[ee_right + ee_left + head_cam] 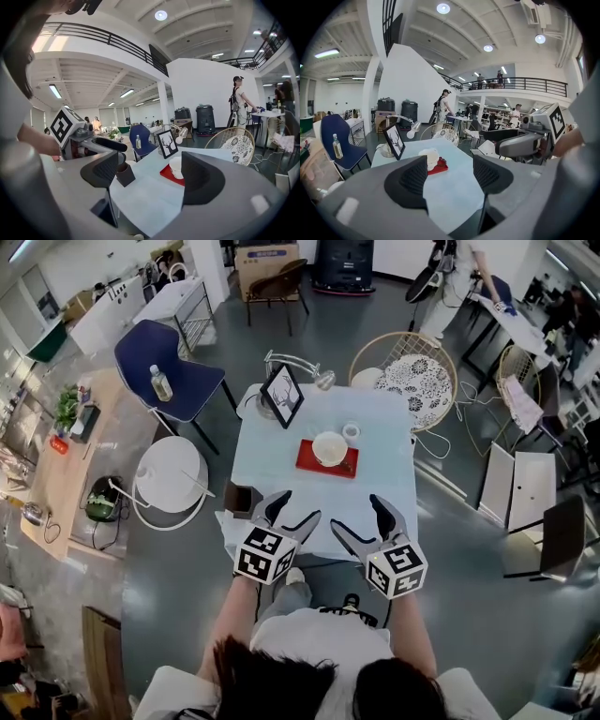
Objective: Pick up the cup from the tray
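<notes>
A white cup stands on a small red tray in the middle of the pale blue table. Both grippers hover over the table's near edge, apart from the cup. My left gripper is open and empty; in its own view the cup and tray lie ahead, just left of centre. My right gripper is open and empty too; the cup and tray show between its jaws, partly hidden by the right jaw.
A framed deer picture and a desk lamp stand at the table's far side. A small glass sits behind the tray. A brown box is at the near left corner. A blue chair, wicker chair and white stool surround the table.
</notes>
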A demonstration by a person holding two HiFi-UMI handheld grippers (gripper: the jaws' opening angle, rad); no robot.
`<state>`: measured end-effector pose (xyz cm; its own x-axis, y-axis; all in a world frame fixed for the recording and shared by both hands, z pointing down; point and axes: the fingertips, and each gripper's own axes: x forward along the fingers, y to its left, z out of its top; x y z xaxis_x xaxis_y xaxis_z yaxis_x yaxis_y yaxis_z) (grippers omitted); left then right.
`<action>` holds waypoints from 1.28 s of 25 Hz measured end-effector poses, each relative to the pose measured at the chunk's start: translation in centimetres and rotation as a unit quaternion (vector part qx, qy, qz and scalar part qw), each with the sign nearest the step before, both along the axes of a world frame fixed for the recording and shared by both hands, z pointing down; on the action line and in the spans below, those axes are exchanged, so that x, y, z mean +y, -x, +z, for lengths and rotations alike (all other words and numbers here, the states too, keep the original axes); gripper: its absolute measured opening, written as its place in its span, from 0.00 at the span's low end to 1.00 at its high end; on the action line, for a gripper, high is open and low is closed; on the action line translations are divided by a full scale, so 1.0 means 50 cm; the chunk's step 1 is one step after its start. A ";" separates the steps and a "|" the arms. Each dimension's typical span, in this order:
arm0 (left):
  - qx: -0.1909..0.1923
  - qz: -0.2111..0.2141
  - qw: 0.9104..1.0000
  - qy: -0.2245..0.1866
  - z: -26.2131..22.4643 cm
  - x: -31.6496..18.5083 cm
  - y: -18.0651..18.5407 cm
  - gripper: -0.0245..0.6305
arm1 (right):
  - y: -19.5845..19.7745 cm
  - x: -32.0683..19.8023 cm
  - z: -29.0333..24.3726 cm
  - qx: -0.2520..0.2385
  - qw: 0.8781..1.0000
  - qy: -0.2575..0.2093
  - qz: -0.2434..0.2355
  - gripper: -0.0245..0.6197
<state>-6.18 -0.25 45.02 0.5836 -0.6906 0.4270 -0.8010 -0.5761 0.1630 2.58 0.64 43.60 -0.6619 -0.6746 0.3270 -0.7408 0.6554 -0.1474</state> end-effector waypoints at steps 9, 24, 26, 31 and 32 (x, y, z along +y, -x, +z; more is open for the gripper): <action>-0.021 0.052 0.998 0.010 0.029 -0.096 0.029 0.47 | 0.029 -0.104 0.013 0.016 1.000 0.000 0.026 0.70; -0.063 0.111 0.992 0.018 0.081 -0.216 0.022 0.47 | 0.004 -0.223 0.031 0.034 0.999 0.015 0.035 0.72; -0.067 0.108 0.992 0.018 0.091 -0.232 0.022 0.47 | 0.002 -0.233 0.041 0.035 0.999 0.019 0.031 0.72; -0.078 0.105 0.991 0.029 0.121 -0.257 0.022 0.47 | -0.004 -0.261 0.072 0.014 0.998 0.042 0.033 0.75; -0.084 0.104 0.991 0.028 0.130 -0.262 0.021 0.47 | -0.008 -0.269 0.080 0.005 0.998 0.049 0.039 0.75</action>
<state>-7.25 -13.34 51.50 0.6287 -0.5345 0.5649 -0.6838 -0.7259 0.0743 3.01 -12.82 47.58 -0.6049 -0.6886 0.3998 -0.7907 0.5787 -0.1996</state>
